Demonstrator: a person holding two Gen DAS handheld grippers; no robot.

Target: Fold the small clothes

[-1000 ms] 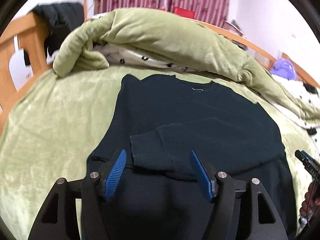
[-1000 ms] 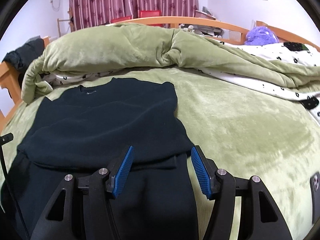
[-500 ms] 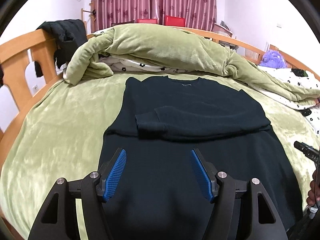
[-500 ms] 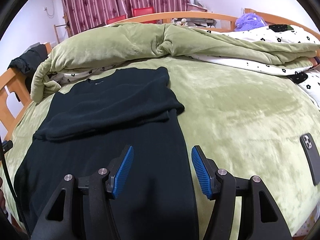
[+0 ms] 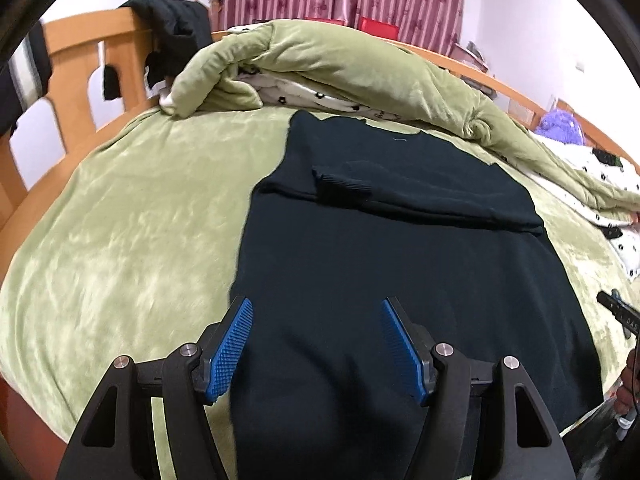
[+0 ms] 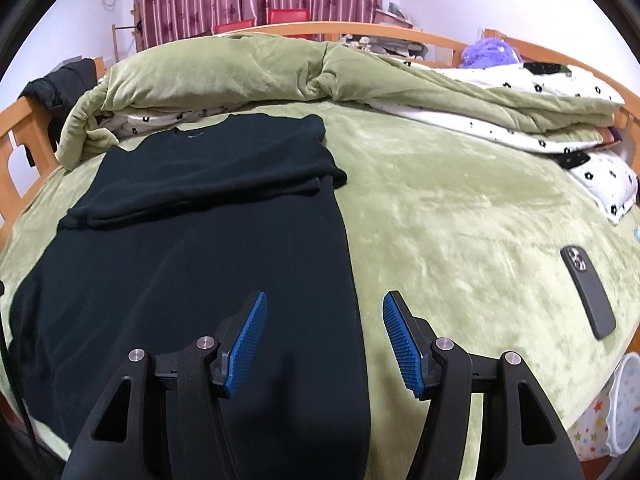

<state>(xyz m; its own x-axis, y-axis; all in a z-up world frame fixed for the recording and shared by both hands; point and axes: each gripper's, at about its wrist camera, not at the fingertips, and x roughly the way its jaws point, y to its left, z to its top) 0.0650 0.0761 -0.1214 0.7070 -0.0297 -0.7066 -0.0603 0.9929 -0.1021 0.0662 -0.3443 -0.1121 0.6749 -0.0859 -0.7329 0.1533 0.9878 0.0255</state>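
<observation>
A dark sweater (image 5: pixel 380 280) (image 6: pixel 192 264) lies flat on the green bed cover (image 5: pixel 132 232), collar toward the far side. Both sleeves are folded across the chest, one cuff (image 5: pixel 340 188) lying on top. My left gripper (image 5: pixel 316 340) hovers open over the sweater's lower left edge, nothing between its blue pads. My right gripper (image 6: pixel 324 340) hovers open over the lower right edge, which runs between its fingers; the pads touch nothing. The other gripper's tip (image 5: pixel 618 312) shows at the right edge of the left wrist view.
A rolled green quilt (image 6: pixel 260 72) with a white dotted lining lies behind the sweater. A black phone (image 6: pixel 586 292) rests on the cover at the right. A wooden bed rail (image 5: pixel 92 64) with dark clothes (image 5: pixel 176 28) stands at the left. A patterned bag (image 6: pixel 608 416) sits beside the bed.
Both grippers have drawn back from the folded sleeves toward the sweater's hem, so more of the lower body is in view. The jaws have stayed open; the sweater has not moved.
</observation>
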